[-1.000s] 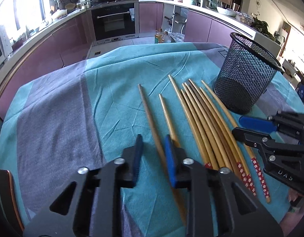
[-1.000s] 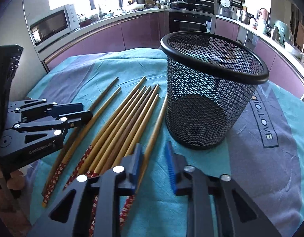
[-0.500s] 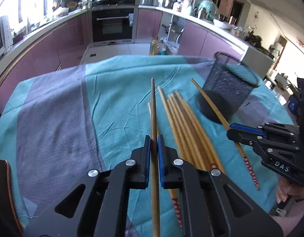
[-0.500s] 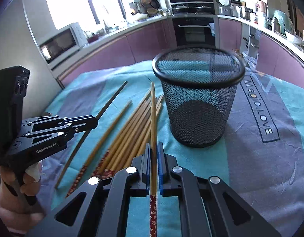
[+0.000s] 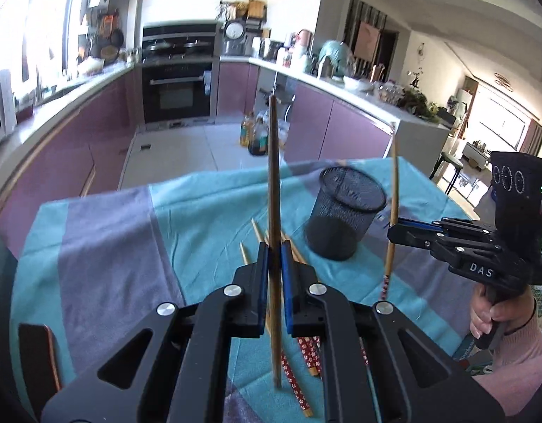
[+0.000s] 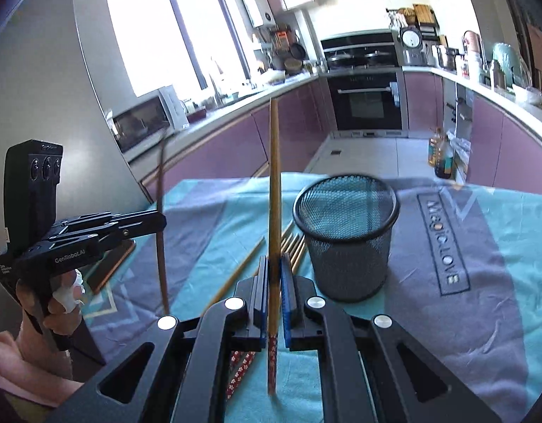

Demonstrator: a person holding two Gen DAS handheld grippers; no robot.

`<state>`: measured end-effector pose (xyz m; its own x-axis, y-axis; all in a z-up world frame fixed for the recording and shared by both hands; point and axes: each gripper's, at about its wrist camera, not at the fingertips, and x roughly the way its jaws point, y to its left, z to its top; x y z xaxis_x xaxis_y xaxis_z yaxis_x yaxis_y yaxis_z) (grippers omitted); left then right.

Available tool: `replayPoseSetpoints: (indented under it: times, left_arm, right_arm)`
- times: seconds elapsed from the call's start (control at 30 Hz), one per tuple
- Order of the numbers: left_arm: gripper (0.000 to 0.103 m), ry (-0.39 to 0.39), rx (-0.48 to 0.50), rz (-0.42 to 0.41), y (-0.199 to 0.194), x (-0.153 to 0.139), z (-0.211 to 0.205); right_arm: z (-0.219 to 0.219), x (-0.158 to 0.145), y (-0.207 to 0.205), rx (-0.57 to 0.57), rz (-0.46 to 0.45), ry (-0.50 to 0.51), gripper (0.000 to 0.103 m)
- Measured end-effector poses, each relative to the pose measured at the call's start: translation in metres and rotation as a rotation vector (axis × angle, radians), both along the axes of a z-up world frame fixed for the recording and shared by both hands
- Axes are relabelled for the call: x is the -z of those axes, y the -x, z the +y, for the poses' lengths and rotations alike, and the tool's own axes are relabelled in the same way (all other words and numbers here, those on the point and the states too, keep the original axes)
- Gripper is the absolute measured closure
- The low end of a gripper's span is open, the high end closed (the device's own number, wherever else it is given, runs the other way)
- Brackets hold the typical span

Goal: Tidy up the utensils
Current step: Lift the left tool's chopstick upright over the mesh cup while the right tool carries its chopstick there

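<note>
Each hand-held gripper has 1 chopstick, both lifted clear of the desk and standing near upright. The left hand-held gripper (image 5: 274, 264) pinches a plain brown chopstick (image 5: 273, 183) between its blue pads, the stick running from below the fingers up past the oven behind. The right hand-held gripper (image 6: 274, 278) is clamped on a yellow chopstick (image 6: 273, 183) with a red flowered end (that patterned end hangs down below the fingers).

In the left view the right hand-held gripper shows at the right edge, its stick upright just beside the mesh cup (image 5: 348, 222). In the right view the left hand-held gripper sits at the left, the brown stick crossing its tip.

The black mesh cup stands upright on the cloth, just right of the yellow stick in the right view; through its rim I see only cloth.

The other chopsticks (image 5: 299, 345) lie in a loose bundle on the teal and grey cloth (image 5: 112, 246) between the grippers and the cup, red flowered ends nearest the cameras. 1 lies apart to the left (image 6: 235, 275), angled. A dark phone-like slab (image 6: 112, 264) rests on the cloth by the left hand.
</note>
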<state>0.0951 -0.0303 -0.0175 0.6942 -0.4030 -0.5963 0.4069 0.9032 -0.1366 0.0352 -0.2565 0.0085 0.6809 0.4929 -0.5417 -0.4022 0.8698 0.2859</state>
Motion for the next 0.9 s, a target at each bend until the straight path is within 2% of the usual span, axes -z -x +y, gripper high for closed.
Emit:
replayPoseSetpoints:
  times: [0.23, 0.33, 0.5, 0.67, 0.77, 0.9]
  left_arm:
    - [0.095, 0.054, 0.033, -0.087, 0.012, -0.049, -0.006]
    - [0.095, 0.106, 0.049, -0.107, 0.011, -0.069, -0.011]
    - [0.095, 0.15, 0.077, -0.143, 0.006, -0.101, -0.03]
    - [0.095, 0.19, 0.119, -0.216, 0.008, -0.137, -0.054]
    - [0.095, 0.181, 0.126, -0.231, 0.005, -0.147, -0.073]
    - [0.095, 0.136, 0.124, -0.211, -0.004, -0.136, -0.098]
  right_arm:
    - [-0.014, -0.028, -0.001, 0.004, -0.077, -0.034, 0.097]
    - [-0.02, -0.042, -0.003, 0.009, -0.11, -0.043, 0.097]
    - [-0.027, -0.068, -0.009, 0.023, -0.177, -0.041, 0.097]
    - [-0.033, -0.088, -0.016, 0.049, -0.228, -0.04, 0.097]
    - [-0.037, -0.091, -0.023, 0.074, -0.243, -0.036, 0.097]
    - [-0.041, -0.084, -0.039, 0.103, -0.223, -0.024, 0.097]
